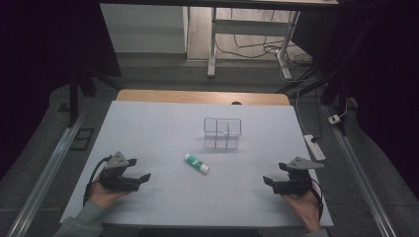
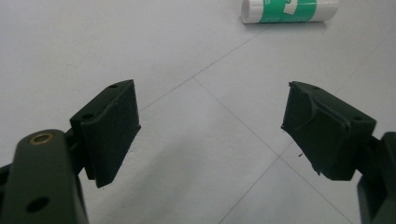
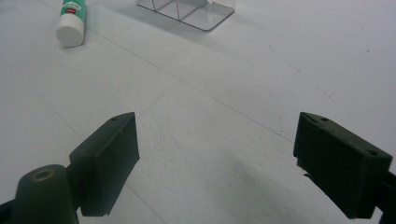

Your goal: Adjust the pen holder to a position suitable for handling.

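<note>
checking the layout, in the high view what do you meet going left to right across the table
left gripper → glue stick → clear divided container → right gripper

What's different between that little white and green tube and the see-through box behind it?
The glue stick lies on its side, while the clear divided organizer stands upright. The glue stick is opaque, white with a green label; the organizer is transparent, with inner walls that split it into compartments. The glue stick is round and slim; the organizer is boxy and wider. Both rest on the white table, apart from each other, and neither is touched by a gripper.
</note>
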Demonstrator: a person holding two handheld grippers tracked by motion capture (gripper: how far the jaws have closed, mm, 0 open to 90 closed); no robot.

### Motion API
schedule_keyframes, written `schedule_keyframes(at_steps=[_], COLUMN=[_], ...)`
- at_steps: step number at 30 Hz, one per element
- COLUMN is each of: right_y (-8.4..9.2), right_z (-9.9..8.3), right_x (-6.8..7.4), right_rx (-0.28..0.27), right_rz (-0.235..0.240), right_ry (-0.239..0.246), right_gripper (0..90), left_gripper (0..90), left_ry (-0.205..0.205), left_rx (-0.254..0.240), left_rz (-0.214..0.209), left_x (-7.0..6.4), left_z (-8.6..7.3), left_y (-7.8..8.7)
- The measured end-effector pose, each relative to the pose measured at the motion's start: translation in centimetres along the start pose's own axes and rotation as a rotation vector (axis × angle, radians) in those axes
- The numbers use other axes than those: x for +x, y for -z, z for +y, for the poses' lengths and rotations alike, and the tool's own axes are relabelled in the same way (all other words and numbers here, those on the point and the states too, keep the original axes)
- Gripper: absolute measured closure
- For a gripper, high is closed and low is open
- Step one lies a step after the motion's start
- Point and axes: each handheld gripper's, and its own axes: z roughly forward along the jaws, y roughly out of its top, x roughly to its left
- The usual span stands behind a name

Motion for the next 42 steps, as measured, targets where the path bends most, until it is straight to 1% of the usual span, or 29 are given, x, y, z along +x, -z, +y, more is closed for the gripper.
schedule_keyframes(at_steps=[12,21,25,30,33,34,38,39,42], right_y=[0.1,-0.1,-0.2,-0.8,-1.2,-1.3,-1.5,-1.6,-1.9], right_z=[0.1,0.6,1.2,2.0,2.4,2.5,3.2,3.4,4.0], right_x=[0.3,0.2,0.2,0.4,0.5,0.5,0.5,0.4,0.3], right_rx=[-0.014,-0.011,-0.015,0.001,0.007,0.001,0.005,0.0,0.0], right_rz=[0.01,0.001,0.002,-0.008,-0.01,-0.003,-0.01,-0.004,-0.008], right_ry=[0.003,0.002,-0.006,0.014,0.013,0.01,0.009,0.005,0.014], right_gripper=[14.9,15.1,15.1,15.9,16.1,16.3,16.8,17.0,17.8], left_gripper=[18.1,17.9,17.9,17.9,17.8,17.7,17.7,17.7,17.6], left_ry=[-0.011,-0.007,-0.008,-0.004,-0.005,-0.007,-0.012,-0.011,-0.008], left_rx=[0.005,0.008,0.01,0.01,0.014,0.016,0.019,0.019,0.018], left_rz=[0.007,0.016,0.017,0.018,0.016,0.016,0.018,0.018,0.018], left_x=[-0.3,-0.2,-0.2,-0.2,-0.2,-0.2,-0.4,-0.4,-0.3], left_z=[0.0,-0.1,-0.1,-0.1,-0.1,-0.1,-0.1,-0.1,-0.1], left_y=[0.0,0.1,0.0,0.1,0.0,-0.1,-0.1,-0.1,-0.1])
